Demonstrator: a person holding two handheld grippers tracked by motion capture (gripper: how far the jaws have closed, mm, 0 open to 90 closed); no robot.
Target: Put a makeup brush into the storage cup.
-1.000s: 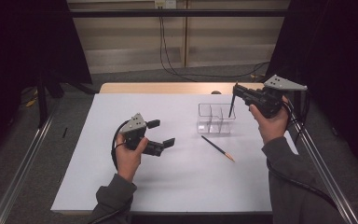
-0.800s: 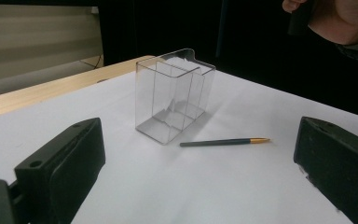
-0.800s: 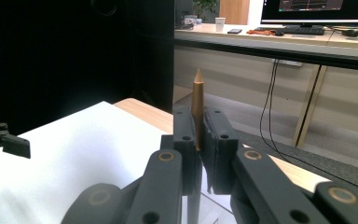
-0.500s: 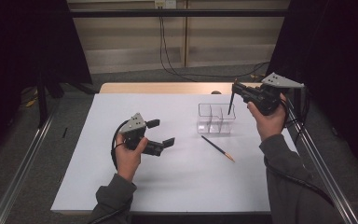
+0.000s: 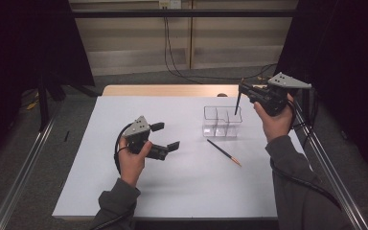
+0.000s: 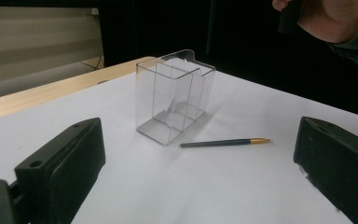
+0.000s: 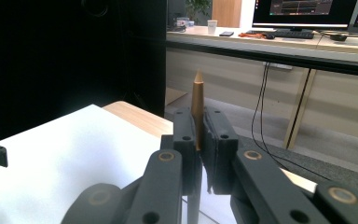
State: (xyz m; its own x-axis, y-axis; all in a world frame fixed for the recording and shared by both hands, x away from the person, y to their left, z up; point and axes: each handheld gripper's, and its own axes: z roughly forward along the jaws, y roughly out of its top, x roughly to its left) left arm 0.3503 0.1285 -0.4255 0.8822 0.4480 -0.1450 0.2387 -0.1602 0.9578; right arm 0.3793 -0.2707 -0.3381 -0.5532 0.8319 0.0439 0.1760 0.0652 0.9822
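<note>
Right gripper [image 5: 243,89] edged nearer organizer [image 5: 222,121] | jaws clamp pencil [image 5: 238,103] | left gripper [image 5: 165,137] open | spare pencil [image 5: 224,152] beside

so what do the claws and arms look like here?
Both are black two-jaw units: the left claw and right claw each carry a grey three-cornered plate on top and trail a black cable. The jaws are blocky with round pivots. The person wears dark grey long sleeves.

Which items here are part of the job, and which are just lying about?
In play:
- right hand-held gripper, shut on a pencil above the box
- clear divided box
- second pencil lying on the white sheet, beside the box

Idle or background:
- left hand-held gripper, open, holding nothing
- floor cables
</note>
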